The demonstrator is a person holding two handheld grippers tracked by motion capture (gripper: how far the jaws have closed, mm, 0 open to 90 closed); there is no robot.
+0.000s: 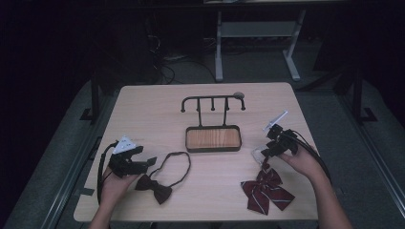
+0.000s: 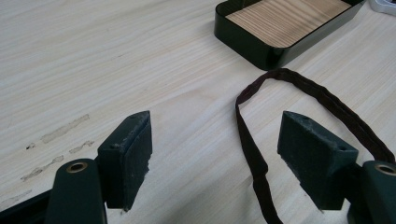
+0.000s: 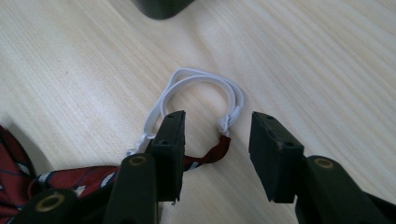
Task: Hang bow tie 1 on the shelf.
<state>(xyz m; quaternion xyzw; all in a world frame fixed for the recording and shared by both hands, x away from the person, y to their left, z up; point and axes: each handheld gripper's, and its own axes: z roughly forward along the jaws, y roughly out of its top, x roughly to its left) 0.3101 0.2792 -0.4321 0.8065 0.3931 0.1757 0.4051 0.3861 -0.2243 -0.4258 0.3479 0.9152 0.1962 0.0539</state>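
Observation:
A dark brown bow tie (image 1: pixel 155 187) lies at the front left of the table, its neck strap (image 1: pixel 177 163) looping toward the tray. My left gripper (image 1: pixel 147 164) rests beside it, open; in the left gripper view the strap (image 2: pixel 254 156) runs between the jaws of this gripper (image 2: pixel 217 123) without touching either pad. A red striped bow tie (image 1: pixel 267 191) lies at the front right with a white elastic loop (image 1: pixel 258 153). My right gripper (image 1: pixel 265 151) hovers over that loop. In the right gripper view the loop (image 3: pixel 201 77) and its red end sit between the open jaws (image 3: pixel 218 120), which do not press on them.
A black tray with a wooden floor (image 1: pixel 213 149) stands mid-table, with a black hook rack (image 1: pixel 212 99) rising behind it. Its wall (image 2: pixel 252 44) appears ahead of the left gripper, and a corner (image 3: pixel 161 7) ahead of the right. Cables trail from both grippers.

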